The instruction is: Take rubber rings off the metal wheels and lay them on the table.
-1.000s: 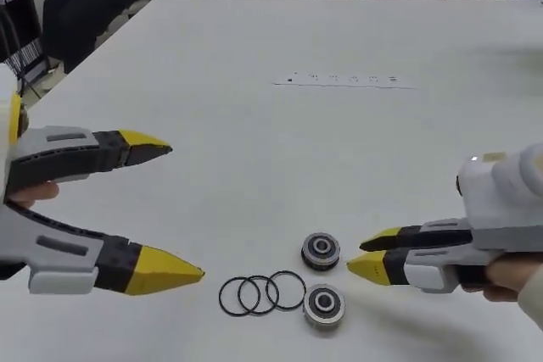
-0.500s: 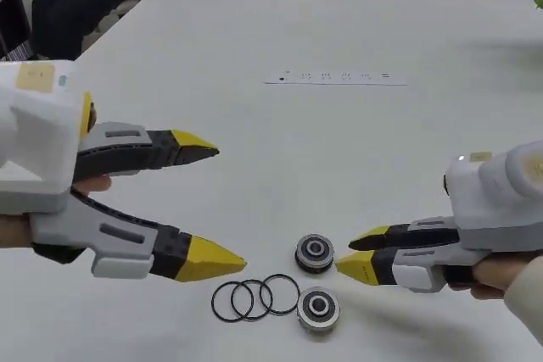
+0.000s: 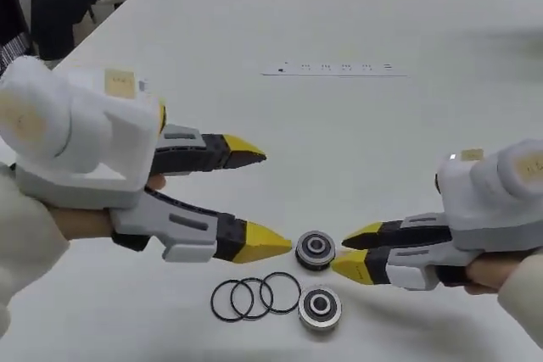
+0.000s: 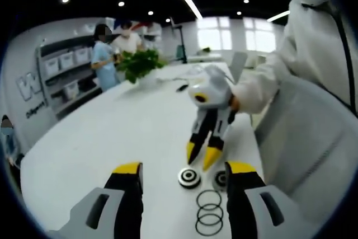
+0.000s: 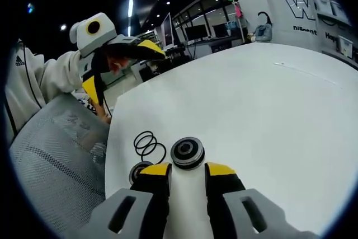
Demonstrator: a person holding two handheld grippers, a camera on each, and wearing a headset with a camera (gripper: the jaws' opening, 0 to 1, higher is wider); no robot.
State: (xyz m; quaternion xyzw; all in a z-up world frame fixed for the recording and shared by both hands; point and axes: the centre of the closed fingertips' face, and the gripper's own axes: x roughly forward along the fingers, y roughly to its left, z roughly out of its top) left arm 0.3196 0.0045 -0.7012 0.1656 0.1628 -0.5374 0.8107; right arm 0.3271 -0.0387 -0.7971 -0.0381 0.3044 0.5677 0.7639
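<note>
Head view: white table [image 3: 424, 57]. Left gripper [image 3: 267, 201] comes in from the left, released, jaws spread wide, nothing between them. Its near jaw tip sits just left of the far metal wheel [image 3: 316, 249]; can't tell if it touches. Right gripper [image 3: 346, 250] comes in from the right, jaws only slightly apart, empty, tips just right of that same wheel. Second metal wheel [image 3: 320, 307] lies flat nearer, just below the first. Three rubber rings [image 3: 254, 296] lie flat on the table in an overlapping row, left of the near wheel. Thin strip with marks [image 3: 335, 69] further out on the table.

Left gripper view: own jaws [image 4: 184, 169] wide apart, no grip. Far wheel [image 4: 189, 177] lies on the table in the gap ahead. Other wheel [image 4: 220, 180] is partly behind the right-hand jaw. Rings [image 4: 210, 211] lie close in. Right gripper [image 4: 201, 156] points down at the wheel from the far side. Plant [image 4: 140, 62] at the far end of the table.

Right gripper view: own jaws [image 5: 187, 173] narrowly parted, holding nothing. Far wheel [image 5: 187, 152] is just ahead of the tips. Other wheel [image 5: 136, 172] is partly hidden by the left-hand jaw. Rings [image 5: 148, 144] beyond it. Left gripper [image 5: 120, 70] is beyond the rings, jaws wide.
</note>
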